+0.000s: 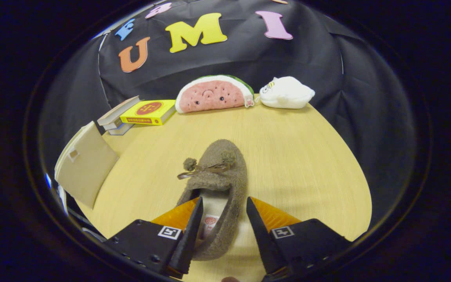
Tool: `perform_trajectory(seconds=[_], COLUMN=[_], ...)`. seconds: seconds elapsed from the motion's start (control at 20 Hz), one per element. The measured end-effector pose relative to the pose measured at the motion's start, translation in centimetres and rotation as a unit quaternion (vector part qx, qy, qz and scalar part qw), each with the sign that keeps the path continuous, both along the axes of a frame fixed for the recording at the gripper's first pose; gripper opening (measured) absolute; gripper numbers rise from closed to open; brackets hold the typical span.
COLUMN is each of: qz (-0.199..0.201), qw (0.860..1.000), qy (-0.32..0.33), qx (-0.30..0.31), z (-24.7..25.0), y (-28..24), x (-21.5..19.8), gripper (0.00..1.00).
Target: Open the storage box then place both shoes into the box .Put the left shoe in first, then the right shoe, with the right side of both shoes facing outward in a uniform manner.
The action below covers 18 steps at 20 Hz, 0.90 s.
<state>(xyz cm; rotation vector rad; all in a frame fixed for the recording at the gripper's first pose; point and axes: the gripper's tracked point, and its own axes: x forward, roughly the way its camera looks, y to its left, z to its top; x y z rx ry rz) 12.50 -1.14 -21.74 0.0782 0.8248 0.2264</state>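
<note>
The claw [223,203] sits low over a pale wooden desk [300,156] with its two fingers spread apart, one on each side of the heel end of a brown fuzzy shoe [219,172]. The left finger reaches down at or inside the shoe's opening, over the light insole, while the right finger stands just outside the shoe's right wall; whether either finger actually touches the fabric cannot be told, so the claw reads as released rather than clamped. The shoe lies flat on its sole between and just ahead of the fingers, toe pointing away from the claw, with a small bow and two pompoms [206,166] across its top. Off to the left of the claw, near the desk's edge, stands a beige storage box [86,166] with a flap-like face tilted toward the shoe; whether it is open cannot be judged from here. Far beyond the shoe, along the back of the desk, a yellow book [149,112] rests on a short stack of other books [116,117], left of the claw's line. Right of them lies a watermelon-slice plush [213,94], and just beside it, further right, a white plush [287,93], both against the black cloth wall [217,62].
</note>
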Motion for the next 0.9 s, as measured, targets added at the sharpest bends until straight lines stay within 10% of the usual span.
perform_trajectory(seconds=[0.25, 0.9], qz=[-0.031, -0.085], qw=[0.999, 0.975], qy=[-0.024, -0.023], qx=[-0.012, 0.204], z=[0.0, 8.5], y=[-1.1, 7.0], x=[0.6, -2.5], gripper=[0.04, 0.00])
